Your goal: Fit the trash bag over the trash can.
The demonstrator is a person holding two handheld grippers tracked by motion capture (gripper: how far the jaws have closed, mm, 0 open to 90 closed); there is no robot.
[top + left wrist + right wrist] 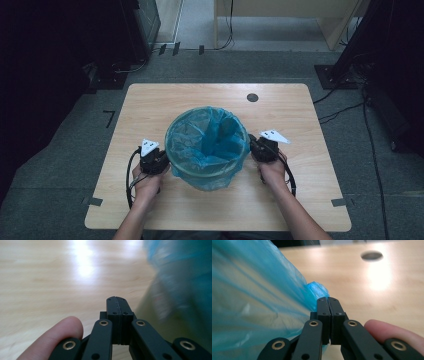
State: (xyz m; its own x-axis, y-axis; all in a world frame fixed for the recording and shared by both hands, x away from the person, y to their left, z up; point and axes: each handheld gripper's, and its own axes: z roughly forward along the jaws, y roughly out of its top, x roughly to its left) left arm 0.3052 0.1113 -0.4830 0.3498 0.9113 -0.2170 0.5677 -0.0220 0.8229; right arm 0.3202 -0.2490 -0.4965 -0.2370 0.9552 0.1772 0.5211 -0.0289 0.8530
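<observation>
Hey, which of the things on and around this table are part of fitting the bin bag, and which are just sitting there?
Part of the job:
- blue bin bag
- bin it lines
- left gripper, shut, nothing visibly between its fingers
- right gripper, shut at a fold of the bag

Just lying about:
- round hole in the table
- cables on the floor

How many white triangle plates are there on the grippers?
2. One white plate sits on the left gripper, at the left side of the blue-lined bin. The other plate sits on the right gripper, at the bin's right side.
</observation>
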